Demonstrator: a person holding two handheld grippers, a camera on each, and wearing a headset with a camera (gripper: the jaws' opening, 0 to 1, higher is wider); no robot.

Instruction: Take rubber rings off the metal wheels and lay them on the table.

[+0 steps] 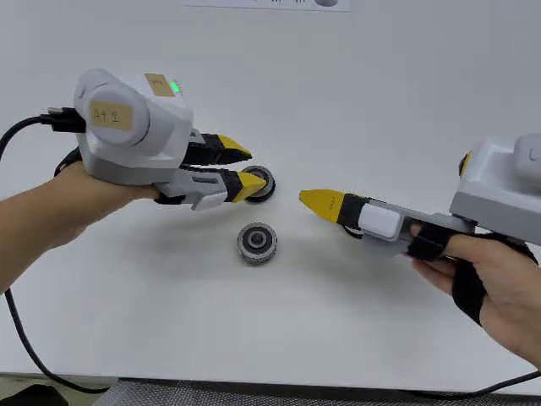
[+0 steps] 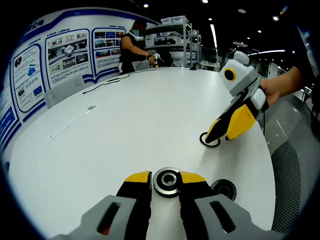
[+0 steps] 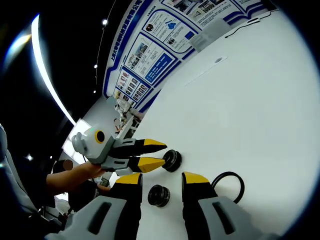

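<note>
The left gripper, held in a hand at the left of the head view, had its yellow-tipped jaws closed onto a metal wheel. In the left gripper view the two tips pressed against either side of that wheel, which rested on the white table. A dark rubber ring was visible around its edge.

A second metal wheel lay flat on the table near the first, nearer the person, with its dark rim band in place. Nothing touched it.

The right gripper, held in a hand at the right of the head view, pointed towards the left gripper, its tips a short way from the held wheel. In the right gripper view its jaws stood apart with nothing between them, and the second wheel showed through the gap farther off.

One loose rubber ring lay flat on the table just beside the right gripper's tips, apart from both wheels.
</note>
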